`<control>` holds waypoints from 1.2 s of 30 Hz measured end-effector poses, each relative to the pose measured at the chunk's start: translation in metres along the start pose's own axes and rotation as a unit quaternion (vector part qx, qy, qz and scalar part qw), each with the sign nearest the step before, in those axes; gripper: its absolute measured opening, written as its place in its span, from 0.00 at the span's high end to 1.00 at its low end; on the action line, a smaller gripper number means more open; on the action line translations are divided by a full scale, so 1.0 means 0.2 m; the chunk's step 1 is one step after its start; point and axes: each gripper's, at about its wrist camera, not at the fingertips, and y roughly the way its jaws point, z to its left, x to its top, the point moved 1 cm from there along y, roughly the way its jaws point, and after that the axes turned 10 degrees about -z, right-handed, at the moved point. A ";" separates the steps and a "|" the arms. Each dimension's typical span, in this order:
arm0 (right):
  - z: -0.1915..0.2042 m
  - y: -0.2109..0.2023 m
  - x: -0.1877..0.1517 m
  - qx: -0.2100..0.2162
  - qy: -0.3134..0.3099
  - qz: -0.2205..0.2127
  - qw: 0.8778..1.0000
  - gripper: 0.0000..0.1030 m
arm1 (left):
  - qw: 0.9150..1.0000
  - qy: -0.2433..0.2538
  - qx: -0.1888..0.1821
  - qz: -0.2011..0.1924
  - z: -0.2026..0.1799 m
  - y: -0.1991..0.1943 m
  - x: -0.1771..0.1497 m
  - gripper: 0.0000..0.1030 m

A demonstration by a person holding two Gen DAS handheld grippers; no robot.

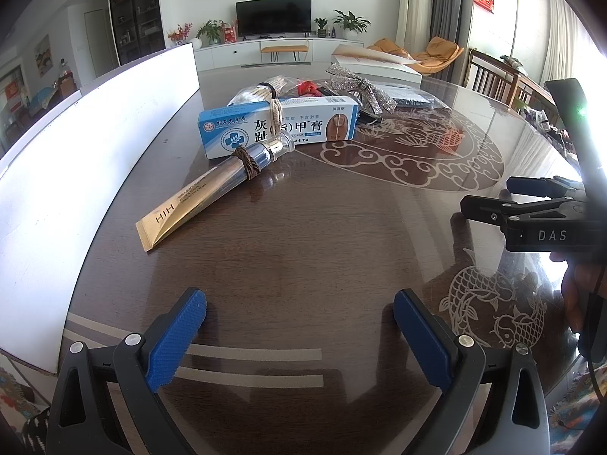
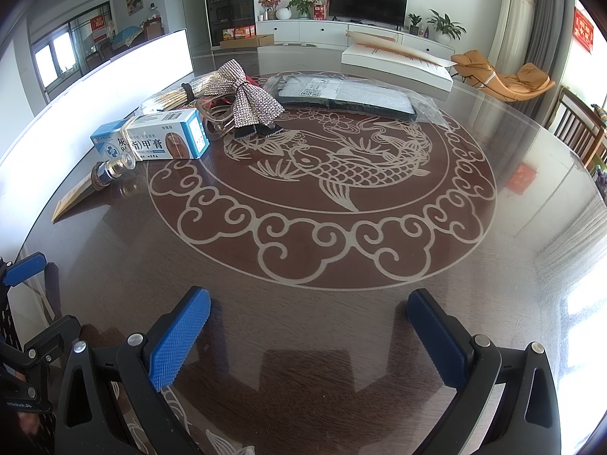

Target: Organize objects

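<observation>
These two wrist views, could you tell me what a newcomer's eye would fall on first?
Probably the pale fish motif inlaid at the centre of the dark glossy table. Next, the clutter at its far left: a blue and white cream box, a gold tube lying in front of it, and a glittery bow behind. Both grippers, left and right, hover open and empty near the table's near edge.

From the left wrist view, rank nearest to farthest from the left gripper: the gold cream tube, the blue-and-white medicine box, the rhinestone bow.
From the open left gripper:
1. Gold cream tube, ahead and to the left, its flat end nearest.
2. Blue-and-white medicine box, directly behind the tube's cap.
3. Rhinestone bow, beyond the box, slightly right.
</observation>
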 end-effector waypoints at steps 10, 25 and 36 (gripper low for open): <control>0.00 0.00 0.00 0.000 0.000 0.000 1.000 0.00 | 0.999 -0.024 -0.023 -0.004 0.01 -0.02 0.00 0.02; 0.00 0.00 0.00 0.000 0.000 0.000 1.000 0.00 | 0.998 -0.034 -0.046 -0.010 0.00 -0.04 0.01 0.02; 0.00 0.00 0.00 0.000 0.000 0.000 1.000 0.00 | 0.998 -0.029 -0.055 -0.015 -0.01 -0.05 0.01 0.02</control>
